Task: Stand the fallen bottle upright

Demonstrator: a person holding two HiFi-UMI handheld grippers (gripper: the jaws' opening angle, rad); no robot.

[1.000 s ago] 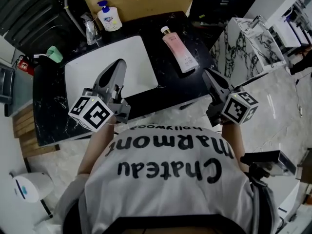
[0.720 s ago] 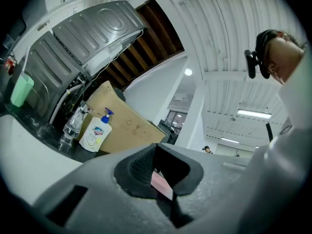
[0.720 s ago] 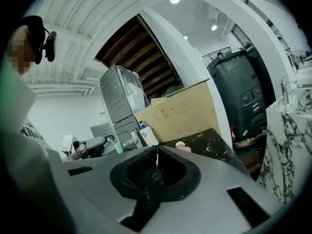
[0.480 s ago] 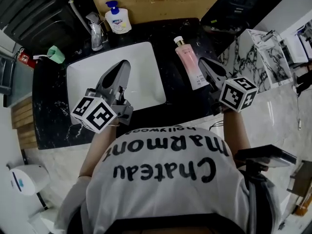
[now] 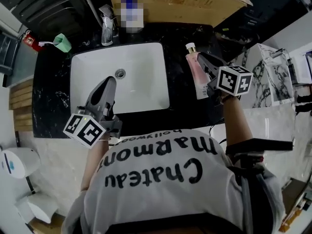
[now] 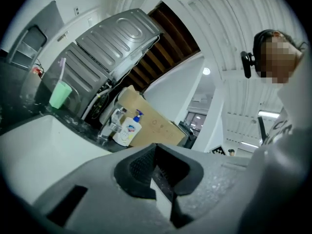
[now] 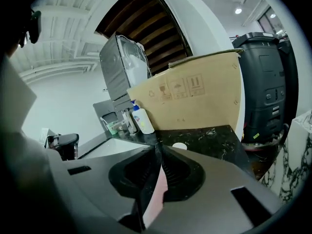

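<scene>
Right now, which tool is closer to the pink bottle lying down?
The right one. The right tool hangs just above the pink bottle, near its cap end, on the black counter. The left tool is over the white sink, well away from it.

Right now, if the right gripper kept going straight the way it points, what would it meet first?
Probably the fallen pink bottle, near its white cap: the shut right gripper angles down just above it. If it clears the cap, the black counter comes next; depth is unclear.
</scene>
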